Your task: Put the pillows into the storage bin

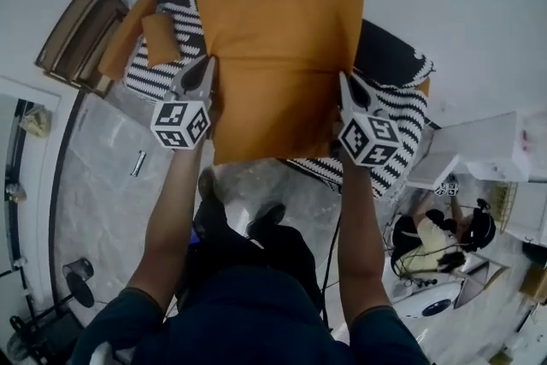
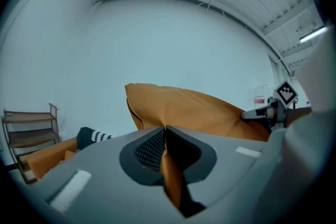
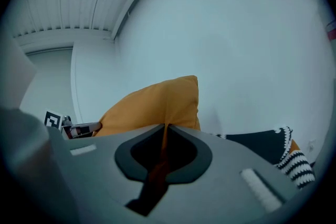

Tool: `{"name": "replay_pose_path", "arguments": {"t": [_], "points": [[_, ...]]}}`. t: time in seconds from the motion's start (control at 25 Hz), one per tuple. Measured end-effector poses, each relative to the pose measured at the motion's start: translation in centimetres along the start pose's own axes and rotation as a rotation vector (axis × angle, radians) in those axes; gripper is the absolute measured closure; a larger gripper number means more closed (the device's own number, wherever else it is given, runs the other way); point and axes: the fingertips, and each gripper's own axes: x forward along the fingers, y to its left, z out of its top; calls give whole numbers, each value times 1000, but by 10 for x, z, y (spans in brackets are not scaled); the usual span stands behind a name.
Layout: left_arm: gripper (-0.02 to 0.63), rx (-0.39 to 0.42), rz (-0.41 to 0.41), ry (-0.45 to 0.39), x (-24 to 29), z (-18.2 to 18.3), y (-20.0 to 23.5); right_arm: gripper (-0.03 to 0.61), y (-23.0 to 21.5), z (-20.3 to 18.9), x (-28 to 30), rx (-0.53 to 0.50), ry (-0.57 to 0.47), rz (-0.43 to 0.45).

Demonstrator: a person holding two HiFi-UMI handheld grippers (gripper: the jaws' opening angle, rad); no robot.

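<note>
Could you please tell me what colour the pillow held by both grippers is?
The pillow is plain orange, clearest in the head view.

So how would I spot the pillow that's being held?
Find the black-and-white striped bin. Above it hangs the large plain orange square pillow, pinched at its side edges by the left gripper and right gripper. Unlike the smaller orange cushion lying on the stripes, it is held up.
</note>
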Motion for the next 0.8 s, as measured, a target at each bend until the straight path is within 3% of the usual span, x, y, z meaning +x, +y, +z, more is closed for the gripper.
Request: {"name": "replay_pose_path", "arguments": {"t": [0.8], "points": [[606,-95,435,-81,-299,20,449,563,487,-66,238,-88,114,397]]}}
